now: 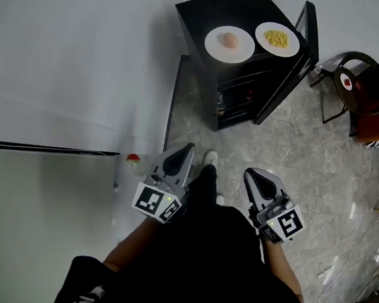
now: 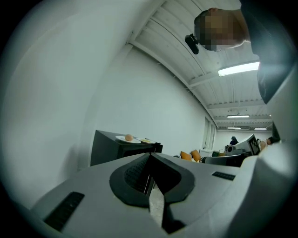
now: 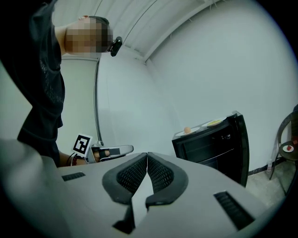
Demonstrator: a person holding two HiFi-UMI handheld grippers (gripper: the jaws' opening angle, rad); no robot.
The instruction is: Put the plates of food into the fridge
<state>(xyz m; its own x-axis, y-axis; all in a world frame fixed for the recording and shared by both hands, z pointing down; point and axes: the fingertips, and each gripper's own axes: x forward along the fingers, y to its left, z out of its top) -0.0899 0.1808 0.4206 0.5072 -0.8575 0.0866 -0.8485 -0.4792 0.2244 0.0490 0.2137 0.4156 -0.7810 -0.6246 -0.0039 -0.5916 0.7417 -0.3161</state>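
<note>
Grey stone floor (image 1: 296,159), white wall (image 1: 72,48). Black fridge (image 1: 197,14) against it, door (image 1: 293,64) open. On top, flat and side by side: round-lump plate (image 1: 212,43), yellow-food plate (image 1: 292,48). Left tongs (image 1: 185,150) and right tongs (image 1: 253,176) clamped shut, empty.

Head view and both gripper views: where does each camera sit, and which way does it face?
Head view: on the person's head, facing steeply down at the open fridge; shows dark clothing, left gripper, right gripper.
Left gripper view: on that gripper, level along its shut jaws toward the fridge; head shows above.
Right gripper view: on that gripper, level along shut jaws; torso and left gripper show at left.
All three share the fridge topped by the round-food plate and the yellow-food plate.
</note>
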